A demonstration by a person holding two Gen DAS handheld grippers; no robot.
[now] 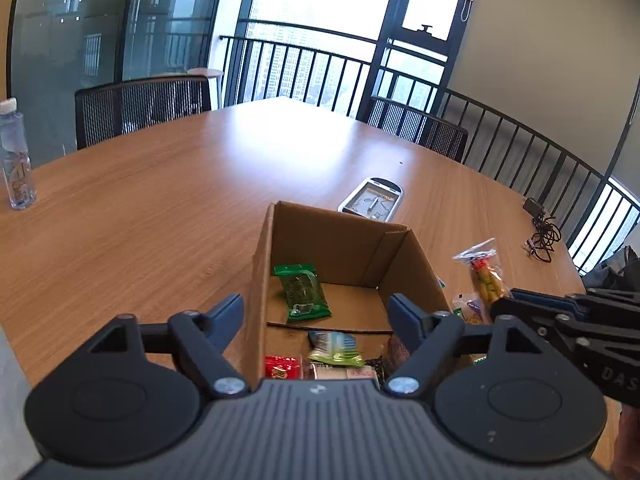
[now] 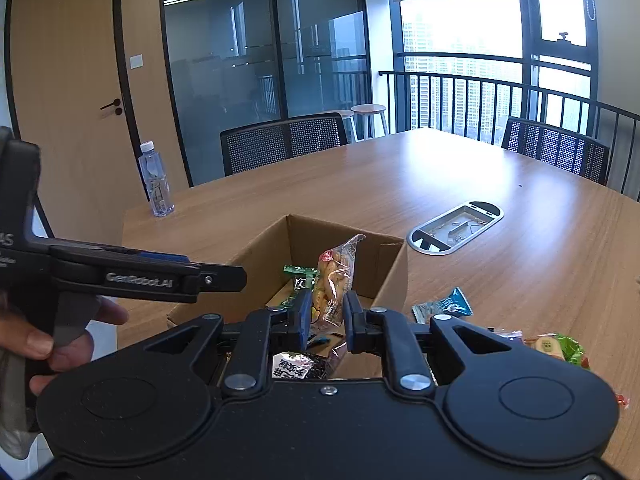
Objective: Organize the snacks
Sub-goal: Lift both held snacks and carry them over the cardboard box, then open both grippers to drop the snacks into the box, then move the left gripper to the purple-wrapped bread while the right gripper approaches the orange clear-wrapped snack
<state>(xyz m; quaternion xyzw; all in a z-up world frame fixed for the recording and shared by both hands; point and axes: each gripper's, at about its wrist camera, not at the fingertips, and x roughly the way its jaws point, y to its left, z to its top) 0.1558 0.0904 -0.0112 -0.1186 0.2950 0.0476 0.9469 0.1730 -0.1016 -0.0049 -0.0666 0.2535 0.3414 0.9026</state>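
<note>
A: What takes up most of the scene?

B: A long wooden table (image 1: 160,208), with mesh-backed office chairs (image 1: 140,108) at its far side and a railed window behind them. An open cardboard box (image 1: 264,264) stands on the near part of the table, and an oval cable hatch (image 1: 372,200) is set into the tabletop just beyond it.

A: And inside the box?

B: A green snack packet (image 1: 302,290) lies flat on the box floor. Nearer the camera lie a pale green and blue packet (image 1: 336,348) and a red one (image 1: 282,367), with a dark wrapper at the near right corner.

A: The grippers?

B: The left gripper (image 1: 316,320) hangs over the box with its jaws spread wide and nothing between them. The right gripper (image 2: 324,314) is clenched on a clear packet of orange snacks (image 2: 334,280), held upright above the box's near edge.

A: Anything loose outside?

B: Right of the box, a teal packet (image 2: 444,304) and a green-wrapped snack (image 2: 556,346) lie on the table. A water bottle (image 2: 155,180) stands at the far left edge, and a black cable (image 1: 540,232) lies coiled well to the right.
</note>
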